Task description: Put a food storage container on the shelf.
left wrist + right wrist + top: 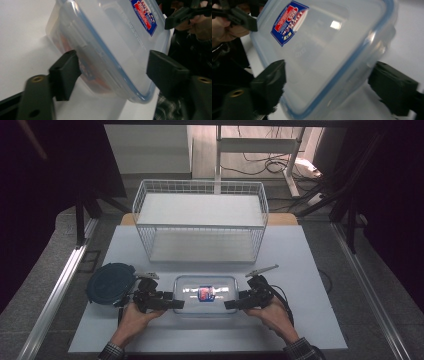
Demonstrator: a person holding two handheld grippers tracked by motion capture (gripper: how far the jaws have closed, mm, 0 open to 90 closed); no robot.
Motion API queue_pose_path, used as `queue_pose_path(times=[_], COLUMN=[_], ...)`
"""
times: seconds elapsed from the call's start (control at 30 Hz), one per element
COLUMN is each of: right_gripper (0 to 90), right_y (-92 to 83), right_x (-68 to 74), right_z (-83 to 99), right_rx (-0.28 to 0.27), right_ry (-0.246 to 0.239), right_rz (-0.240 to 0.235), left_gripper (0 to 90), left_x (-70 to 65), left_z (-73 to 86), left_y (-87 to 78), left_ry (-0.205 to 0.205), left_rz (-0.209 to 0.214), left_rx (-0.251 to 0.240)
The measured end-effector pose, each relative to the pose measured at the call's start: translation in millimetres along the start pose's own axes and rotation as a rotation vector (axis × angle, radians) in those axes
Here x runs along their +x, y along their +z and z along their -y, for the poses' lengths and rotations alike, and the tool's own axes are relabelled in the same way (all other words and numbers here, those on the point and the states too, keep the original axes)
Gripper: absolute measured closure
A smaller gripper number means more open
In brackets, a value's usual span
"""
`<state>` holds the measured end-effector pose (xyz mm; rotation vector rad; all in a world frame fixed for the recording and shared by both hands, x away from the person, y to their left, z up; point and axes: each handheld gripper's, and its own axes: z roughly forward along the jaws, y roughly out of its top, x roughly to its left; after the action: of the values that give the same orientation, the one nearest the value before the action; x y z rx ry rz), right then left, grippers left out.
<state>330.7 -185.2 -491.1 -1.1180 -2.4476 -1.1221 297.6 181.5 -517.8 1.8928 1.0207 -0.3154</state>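
Both tongs, the left tongs [176, 304] and the right tongs [229, 305], stand open around opposite ends of the clear lidded container [205, 293], pads not yet pressing. It sits on the worktop [300, 270] before the wire basket [200, 222]. This looks like the grasp step; next both must clamp evenly, then lift level.

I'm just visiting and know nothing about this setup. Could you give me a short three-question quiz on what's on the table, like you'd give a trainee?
1. True or false: the white wire basket stands behind the clear lidded container, farther from the person.
2. What lies left of the container? A) a cup B) a round dark lid C) a towel
3. At which ends of the container are the left gripper and right gripper?

Key: 1 true. 2 B. 3 One at each short end, left and right.
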Motion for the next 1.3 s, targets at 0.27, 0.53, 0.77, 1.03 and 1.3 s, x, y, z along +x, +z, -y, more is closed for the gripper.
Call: queue_pose_path(times=[0.27,0.53,0.77,1.03,1.3], right_gripper=[43.8,48.8,49.0,49.2,49.2], right_y=[-18.2,-24.0,-29.5,-34.7,-42.7], right_x=[4.7,5.0,7.8,11.5,13.8], right_z=[14.8,14.9,14.0,9.6,0.0], right_rx=[-0.050,-0.100,-0.148,-0.167,-0.204], right_ry=[0.002,0.026,0.000,-0.035,-0.059], right_rz=[-0.031,-0.003,0.041,0.037,0.025], left_gripper=[50.7,55.5,55.6,54.7,56.0], left_x=[-4.5,-8.3,-15.1,-22.0,-23.9], left_z=[12.4,12.0,10.6,5.2,-4.8], left_y=[-14.8,-13.4,-9.5,-15.7,-25.8], left_ry=[-0.005,-0.001,0.017,0.034,0.036], left_rz=[0.050,0.025,-0.018,-0.035,-0.006], left_rx=[-0.059,-0.113,-0.128,-0.159,-0.188])
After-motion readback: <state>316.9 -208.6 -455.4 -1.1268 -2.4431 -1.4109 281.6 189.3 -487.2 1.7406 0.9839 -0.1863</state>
